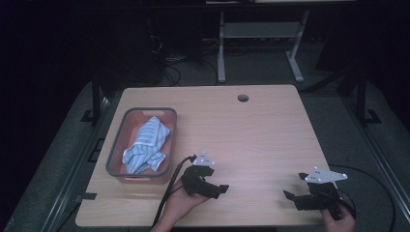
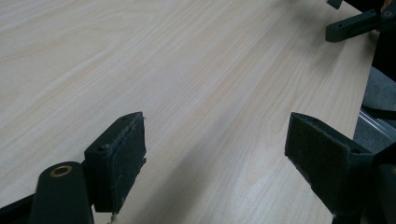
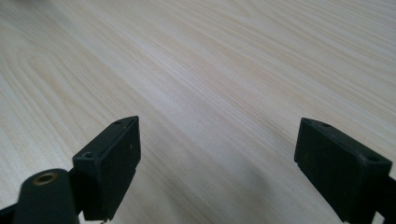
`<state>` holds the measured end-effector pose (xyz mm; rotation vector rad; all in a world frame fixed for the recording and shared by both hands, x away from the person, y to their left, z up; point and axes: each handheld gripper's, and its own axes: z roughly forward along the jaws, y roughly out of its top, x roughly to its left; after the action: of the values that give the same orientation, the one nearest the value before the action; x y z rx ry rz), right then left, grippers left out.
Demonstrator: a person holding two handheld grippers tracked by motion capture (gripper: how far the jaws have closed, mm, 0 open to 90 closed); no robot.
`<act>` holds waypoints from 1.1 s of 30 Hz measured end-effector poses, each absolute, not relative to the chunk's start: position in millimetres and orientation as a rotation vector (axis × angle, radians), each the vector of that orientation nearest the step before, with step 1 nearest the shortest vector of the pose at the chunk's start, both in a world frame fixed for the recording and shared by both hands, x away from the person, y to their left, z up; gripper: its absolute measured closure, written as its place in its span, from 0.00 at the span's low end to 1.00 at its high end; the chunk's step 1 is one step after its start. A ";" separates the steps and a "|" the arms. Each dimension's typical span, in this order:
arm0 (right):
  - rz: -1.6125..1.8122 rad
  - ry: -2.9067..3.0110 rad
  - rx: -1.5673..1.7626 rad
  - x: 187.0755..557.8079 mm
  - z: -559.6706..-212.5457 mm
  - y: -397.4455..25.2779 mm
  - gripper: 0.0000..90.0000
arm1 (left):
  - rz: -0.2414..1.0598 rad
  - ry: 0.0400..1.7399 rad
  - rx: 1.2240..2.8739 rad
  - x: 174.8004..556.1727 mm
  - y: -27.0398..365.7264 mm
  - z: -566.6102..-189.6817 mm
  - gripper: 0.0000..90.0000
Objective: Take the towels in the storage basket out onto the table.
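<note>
Leftmost in the high view, a grey-rimmed rectangular plastic bin with a salmon-red inside (image 1: 116, 145) sits on the left part of the pale wood-grain surface (image 1: 256, 130), and a crumpled blue-and-white striped cloth (image 1: 146, 145) lies inside it, filling most of the bin's middle and well apart from both grippers. Just right of the bin's lower corner, toward the bottom centre of the frame, the person's left hand (image 1: 179, 203) holds the black left gripper (image 1: 223, 188), its cable trailing down off the near edge and a grey three-cornered plate on top. In the left gripper view its two padded fingers (image 2: 122, 161) stand wide apart with nothing between them, hovering low over bare wood; the tip of the other gripper shows at the upper right corner of that frame. Farther right in the high view, near the lower right corner of the surface, the right hand (image 1: 338, 220) holds the black right gripper (image 1: 290, 194), also topped with a grey plate. In the right gripper view its fingers (image 3: 112, 163) are likewise spread wide and empty above plain wood grain. A round cable hole (image 1: 243, 98) sits at the upper middle of the surface.
</note>
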<state>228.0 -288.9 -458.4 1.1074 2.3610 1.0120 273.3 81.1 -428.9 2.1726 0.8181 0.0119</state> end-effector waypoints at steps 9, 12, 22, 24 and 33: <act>1.008 2.353 1.107 227.6 -457.6 -288.5 0.15 | 0.027 0.832 2.198 290.3 81.7 -411.0 0.22; 1.012 2.351 1.109 227.0 -457.4 -289.1 0.15 | 0.034 0.839 2.200 295.2 83.3 -406.0 0.22; 1.013 2.345 1.103 224.1 -456.1 -288.0 0.15 | 0.067 0.850 2.240 310.5 89.5 -385.3 0.22; 1.010 2.347 1.104 223.7 -456.0 -287.5 0.15 | 0.074 0.849 2.256 313.2 90.9 -381.8 0.21; 1.012 2.342 1.098 222.7 -454.7 -286.6 0.15 | 0.083 0.875 2.286 329.5 101.8 -368.1 0.23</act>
<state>222.7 -286.6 -454.7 1.0976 2.3422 1.0120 329.5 101.8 -368.1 2.2858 0.8750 0.0826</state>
